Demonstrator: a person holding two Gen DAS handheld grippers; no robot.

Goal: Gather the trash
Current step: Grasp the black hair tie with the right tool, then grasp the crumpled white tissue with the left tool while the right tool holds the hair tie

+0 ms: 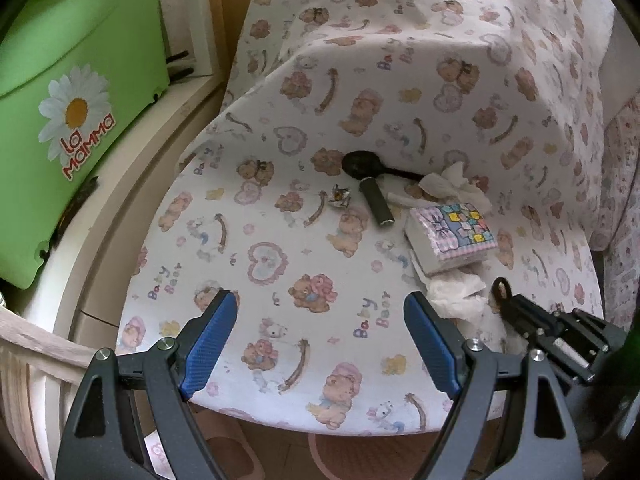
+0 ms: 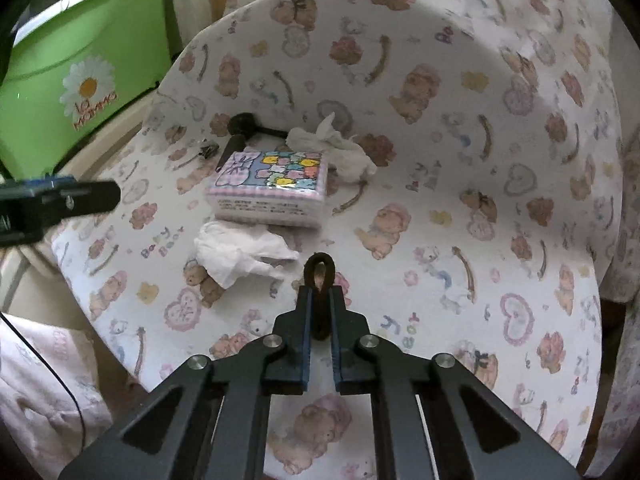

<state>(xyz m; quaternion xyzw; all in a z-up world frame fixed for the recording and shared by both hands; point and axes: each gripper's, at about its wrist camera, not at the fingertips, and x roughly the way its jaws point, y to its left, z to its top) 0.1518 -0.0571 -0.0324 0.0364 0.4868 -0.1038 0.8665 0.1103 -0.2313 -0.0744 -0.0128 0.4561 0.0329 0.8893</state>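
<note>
The right gripper (image 2: 319,300) is pinching a dark brown elastic hair loop (image 2: 319,270) between closed jaws, near the front edge of the bear-print cloth-covered tabletop (image 2: 460,184). The left gripper (image 1: 320,336) is hanging wide open, holding nothing. Beyond the loop, a crumpled white tissue (image 2: 240,254) is lying against a pastel checked tissue pack (image 2: 268,186), a second crumpled tissue (image 2: 336,146) sitting behind it.

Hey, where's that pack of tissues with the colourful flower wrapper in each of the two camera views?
Left wrist view: the tissue pack lies right of centre on the bear-print cloth, above the right gripper.
Right wrist view: the tissue pack lies left of centre, in the middle distance.
Shared landmark: the crumpled white tissue, just in front of the pack.
</note>
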